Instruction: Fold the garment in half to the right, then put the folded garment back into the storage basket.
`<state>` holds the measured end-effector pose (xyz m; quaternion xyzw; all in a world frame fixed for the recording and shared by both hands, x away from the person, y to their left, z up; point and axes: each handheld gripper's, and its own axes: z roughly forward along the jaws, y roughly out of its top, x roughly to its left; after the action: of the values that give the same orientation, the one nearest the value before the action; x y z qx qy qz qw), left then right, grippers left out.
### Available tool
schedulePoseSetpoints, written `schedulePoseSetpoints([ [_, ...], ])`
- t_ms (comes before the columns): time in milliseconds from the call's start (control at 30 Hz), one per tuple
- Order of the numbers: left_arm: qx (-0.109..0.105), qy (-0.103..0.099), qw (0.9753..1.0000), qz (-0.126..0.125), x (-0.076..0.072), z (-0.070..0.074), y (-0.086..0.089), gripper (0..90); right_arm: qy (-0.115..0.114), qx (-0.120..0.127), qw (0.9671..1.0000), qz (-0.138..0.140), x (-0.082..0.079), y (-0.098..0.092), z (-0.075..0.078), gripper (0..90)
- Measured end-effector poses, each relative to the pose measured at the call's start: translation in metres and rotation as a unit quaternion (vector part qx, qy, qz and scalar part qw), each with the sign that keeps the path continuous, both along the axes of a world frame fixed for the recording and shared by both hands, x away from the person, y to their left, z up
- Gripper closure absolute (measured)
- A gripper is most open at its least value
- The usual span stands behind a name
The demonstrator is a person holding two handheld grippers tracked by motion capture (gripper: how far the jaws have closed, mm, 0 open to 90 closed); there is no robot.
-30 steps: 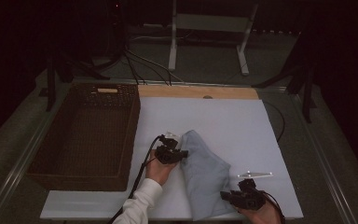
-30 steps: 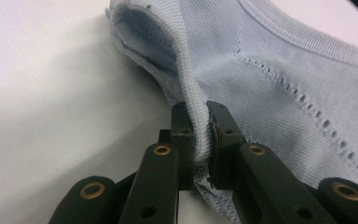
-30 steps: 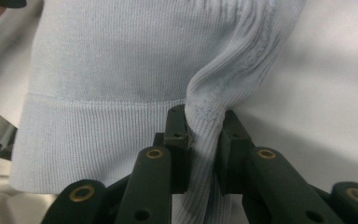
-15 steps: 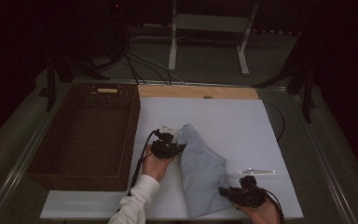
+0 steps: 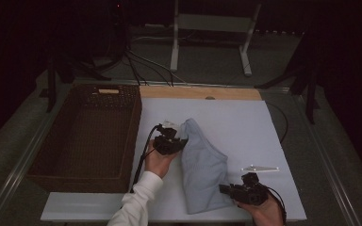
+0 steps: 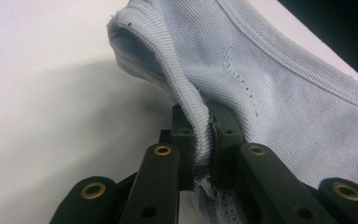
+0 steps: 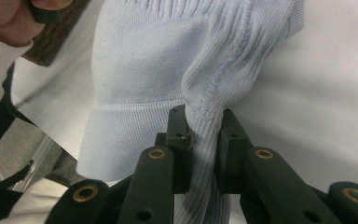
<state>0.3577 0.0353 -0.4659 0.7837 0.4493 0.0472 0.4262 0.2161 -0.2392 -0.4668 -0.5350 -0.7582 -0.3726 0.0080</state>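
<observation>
High view: soft, limp shirt [image 5: 201, 169] near the surface's front edge, clamped at its ribbed hems by left gripper [image 5: 170, 141] and right gripper [image 5: 231, 190].

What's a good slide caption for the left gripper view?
Left gripper pinching the ribbed hem of a light blue garment.

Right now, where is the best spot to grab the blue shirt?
Probably its thick ribbed edges. The left gripper pinches the shirt at the far hem from the basket side; the right gripper pinches its near edge, which bunches easily between the jaws.
</observation>
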Motion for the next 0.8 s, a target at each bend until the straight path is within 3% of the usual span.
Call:
schedulePoseSetpoints([
  [800,0.006,-0.009,0.9999,0.011,0.011,0.029,0.012,83.9,-0.021,0.028,0.9994,0.003,0.013,0.016,0.024,79.2],
])
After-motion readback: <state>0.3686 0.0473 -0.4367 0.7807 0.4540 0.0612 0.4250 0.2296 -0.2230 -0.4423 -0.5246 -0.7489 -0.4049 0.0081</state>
